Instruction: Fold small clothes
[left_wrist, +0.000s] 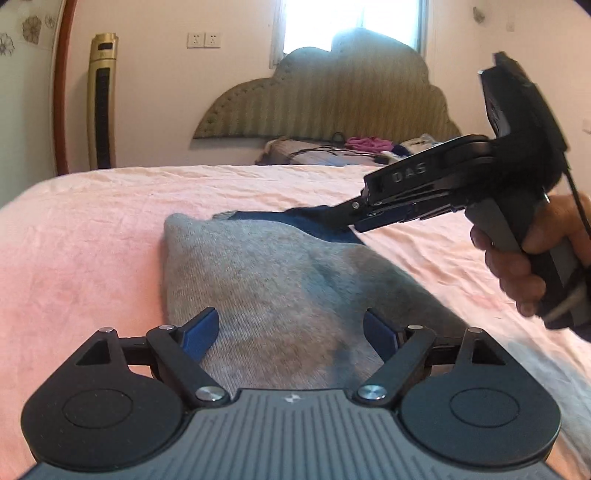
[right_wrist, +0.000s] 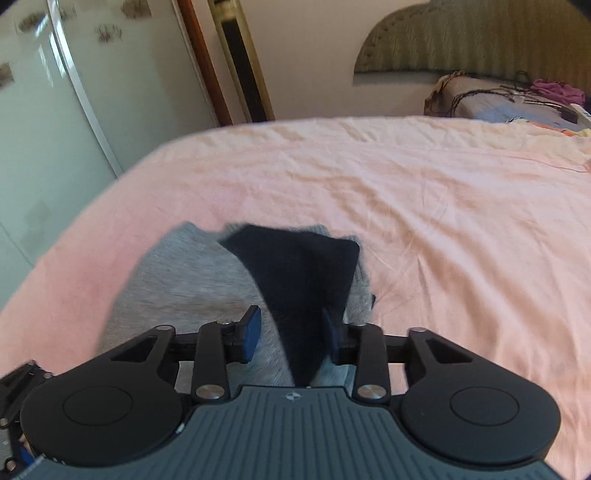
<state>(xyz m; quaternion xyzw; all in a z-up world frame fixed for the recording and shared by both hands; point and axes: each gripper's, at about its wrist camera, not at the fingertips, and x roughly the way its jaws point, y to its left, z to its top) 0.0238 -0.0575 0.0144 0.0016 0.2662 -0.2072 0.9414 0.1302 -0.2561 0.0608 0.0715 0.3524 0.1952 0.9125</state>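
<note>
A small grey knitted garment (left_wrist: 266, 266) with a navy end (left_wrist: 317, 221) lies on the pink bed sheet (left_wrist: 92, 240). My left gripper (left_wrist: 290, 321) hovers over the near part of the grey cloth. Its jaws stand wide apart and nothing is pinched. My right gripper (left_wrist: 356, 212) reaches in from the right to the navy end. In the right wrist view the navy cloth (right_wrist: 295, 266) runs up between the partly spread fingers of the right gripper (right_wrist: 291, 314). It brushes the right pad (right_wrist: 330, 332), while the left pad stands clear of it. Grey cloth (right_wrist: 192, 273) shows below.
A hand (left_wrist: 517, 266) holds the right gripper's handle. At the bed's head are a padded headboard (left_wrist: 325, 103) and a pillow with cables and clothes (left_wrist: 332, 153). A gold tower fan (left_wrist: 101, 103) and a glass door (right_wrist: 55, 110) stand to the left.
</note>
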